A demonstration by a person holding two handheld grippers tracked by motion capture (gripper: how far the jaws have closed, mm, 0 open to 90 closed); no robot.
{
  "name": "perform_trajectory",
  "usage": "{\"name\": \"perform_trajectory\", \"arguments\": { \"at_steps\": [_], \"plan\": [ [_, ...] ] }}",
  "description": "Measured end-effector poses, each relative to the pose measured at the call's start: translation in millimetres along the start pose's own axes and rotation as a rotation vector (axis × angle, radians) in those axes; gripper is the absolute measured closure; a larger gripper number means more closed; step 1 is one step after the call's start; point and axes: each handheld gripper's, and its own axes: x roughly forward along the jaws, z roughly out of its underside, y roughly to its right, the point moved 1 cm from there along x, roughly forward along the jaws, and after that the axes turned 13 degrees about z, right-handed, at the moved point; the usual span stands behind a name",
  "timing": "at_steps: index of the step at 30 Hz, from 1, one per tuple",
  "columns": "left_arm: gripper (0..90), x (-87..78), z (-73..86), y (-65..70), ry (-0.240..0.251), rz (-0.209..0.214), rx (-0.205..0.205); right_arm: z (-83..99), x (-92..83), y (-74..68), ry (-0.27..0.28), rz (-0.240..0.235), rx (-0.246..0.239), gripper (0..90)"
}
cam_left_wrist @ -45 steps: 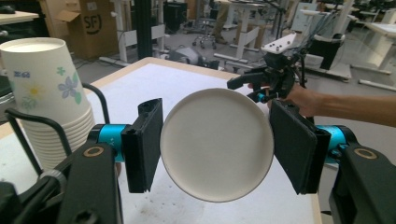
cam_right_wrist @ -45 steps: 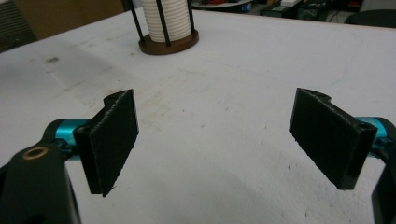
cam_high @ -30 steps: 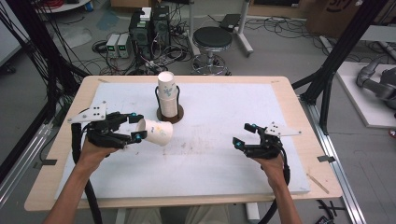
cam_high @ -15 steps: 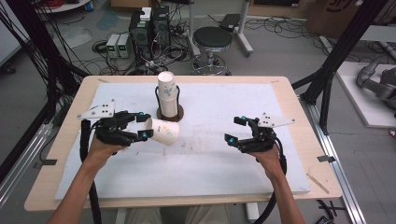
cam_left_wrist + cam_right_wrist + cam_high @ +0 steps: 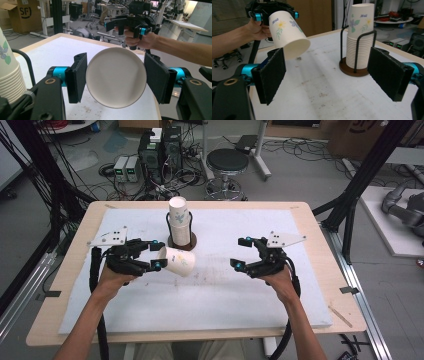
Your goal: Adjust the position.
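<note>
White sheet over a wooden table, lab clutter behind. Left gripper is clamped on 1 paper cup, held off the sheet just in front of the cup stack in its wire holder. Cup lies on its side: long axis level, closed base aimed across at the right gripper, mouth toward the left hand. Right gripper's jaws stand wide, nothing between them, well apart from the cup and facing it. Likely handover: right gripper must close the gap leftward and take the base end.
</note>
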Motion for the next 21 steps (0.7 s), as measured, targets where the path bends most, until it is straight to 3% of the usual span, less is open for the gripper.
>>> {"name": "perform_trajectory", "arguments": {
  "at_steps": [8,21],
  "plan": [
    [37.4,7.4,0.8,-2.8,-0.008,0.025,-0.002,-12.2,14.1,-4.8,0.01,-0.066,-0.02,15.9],
    [37.4,21.5,-1.8,-4.9,-0.027,0.052,-0.011,-21.4,32.4,-11.5,0.005,-0.135,-0.039,15.9]
  ]
}}
